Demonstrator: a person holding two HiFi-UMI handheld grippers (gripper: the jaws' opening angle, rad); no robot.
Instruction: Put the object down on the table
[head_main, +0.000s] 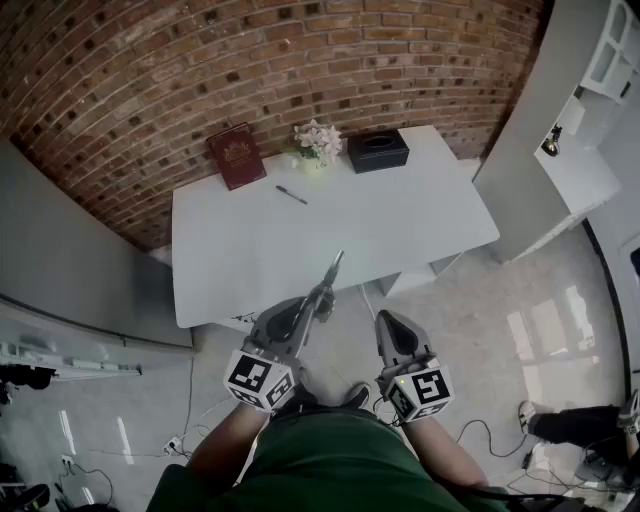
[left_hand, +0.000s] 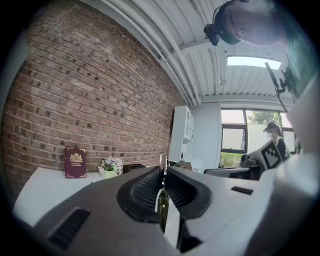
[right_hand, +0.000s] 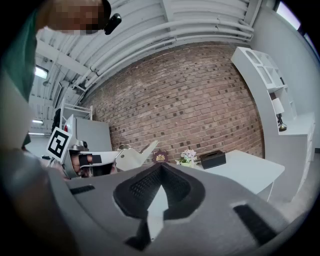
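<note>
My left gripper (head_main: 321, 296) is shut on a thin, pale metallic stick-like object (head_main: 333, 268) that pokes forward out of the jaws. It hovers at the near edge of the white table (head_main: 400, 235), above the floor. In the left gripper view, the jaws (left_hand: 163, 170) pinch the slim object (left_hand: 162, 204), and its light tip rises just past them. My right gripper (head_main: 386, 320) is beside the left one, below the table's near edge, shut with nothing in it. The right gripper view shows its pads (right_hand: 145, 187) meeting at the tip, with the left gripper (right_hand: 117, 159) off to the left.
At the table's far edge, against the brick wall, stand a maroon book (head_main: 236, 155), a small pot of flowers (head_main: 317, 141) and a black tissue box (head_main: 378, 150). A dark pen (head_main: 291, 195) lies near them. A white cabinet (head_main: 560, 160) stands right; cables (head_main: 490, 440) trail on the floor.
</note>
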